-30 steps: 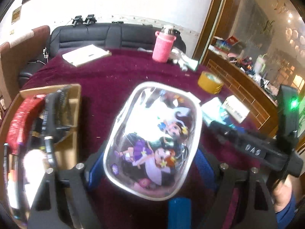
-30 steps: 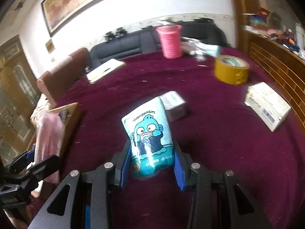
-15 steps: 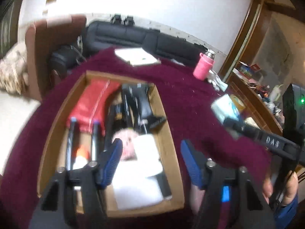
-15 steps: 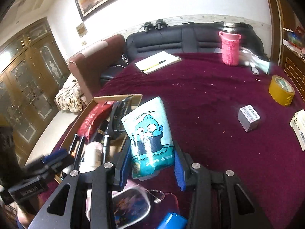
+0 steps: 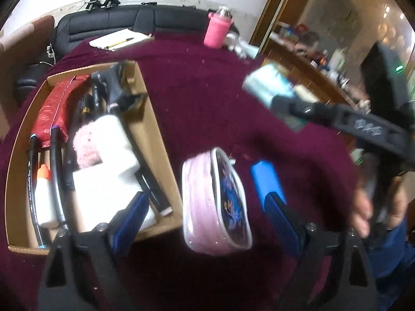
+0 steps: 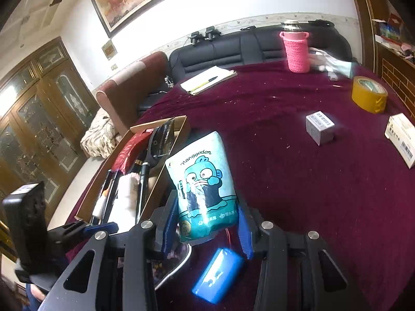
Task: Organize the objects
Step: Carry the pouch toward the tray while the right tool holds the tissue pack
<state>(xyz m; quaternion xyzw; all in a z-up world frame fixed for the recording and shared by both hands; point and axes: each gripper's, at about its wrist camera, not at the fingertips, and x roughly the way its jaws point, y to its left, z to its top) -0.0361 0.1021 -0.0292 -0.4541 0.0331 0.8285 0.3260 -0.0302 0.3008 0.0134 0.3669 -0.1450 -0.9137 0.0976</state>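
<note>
My left gripper [image 5: 205, 212] just opened wide; pink pouch [image 5: 215, 204], clamped a second ago, lies loose between fingers on counter [image 5: 207, 98]. My right gripper [image 6: 206, 223] pinches teal packet [image 6: 202, 184].

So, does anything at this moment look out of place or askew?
Yes: the cartoon pouch lies tipped on its edge on the red cloth, just outside the cardboard box, between the open left tongs and untouched by them. A blue block lies loose beside it.
</note>
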